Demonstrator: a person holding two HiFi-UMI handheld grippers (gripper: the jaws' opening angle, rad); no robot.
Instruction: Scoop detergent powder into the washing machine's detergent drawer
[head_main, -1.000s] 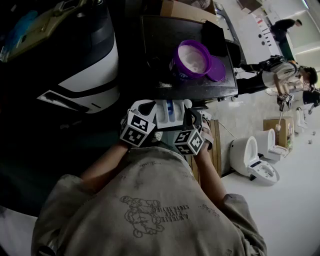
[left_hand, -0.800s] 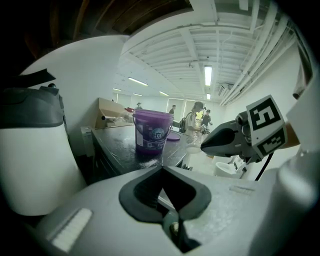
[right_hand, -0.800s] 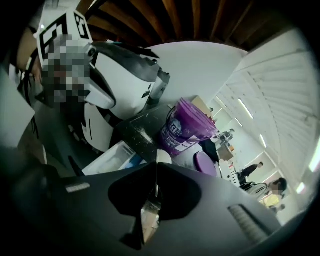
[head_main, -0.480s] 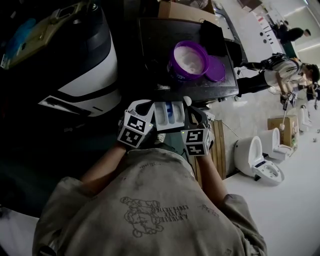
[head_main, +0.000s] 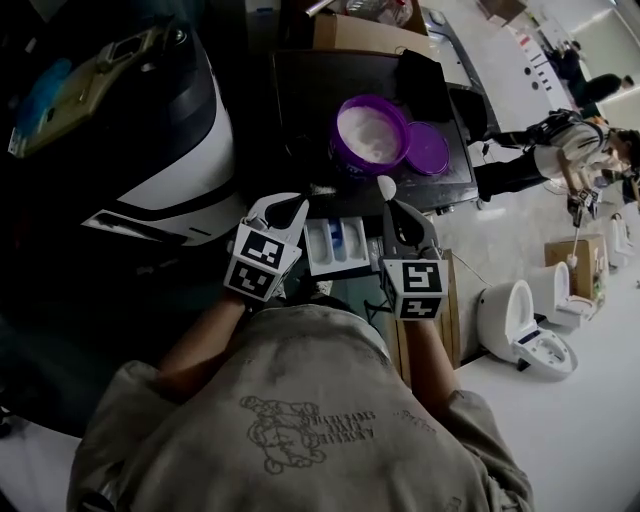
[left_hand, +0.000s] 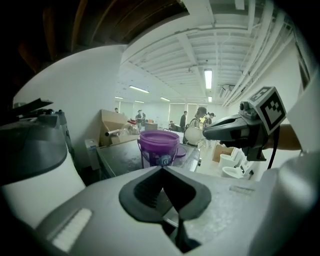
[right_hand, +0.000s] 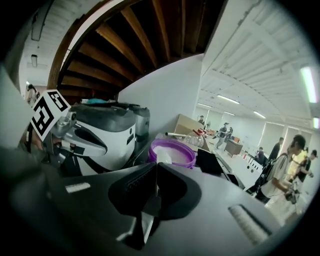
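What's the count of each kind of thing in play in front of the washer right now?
Purple bucket: 1
Purple lid: 1
Detergent drawer: 1
White scoop: 1
Tools: 2 (left tool, right tool)
Total: 6
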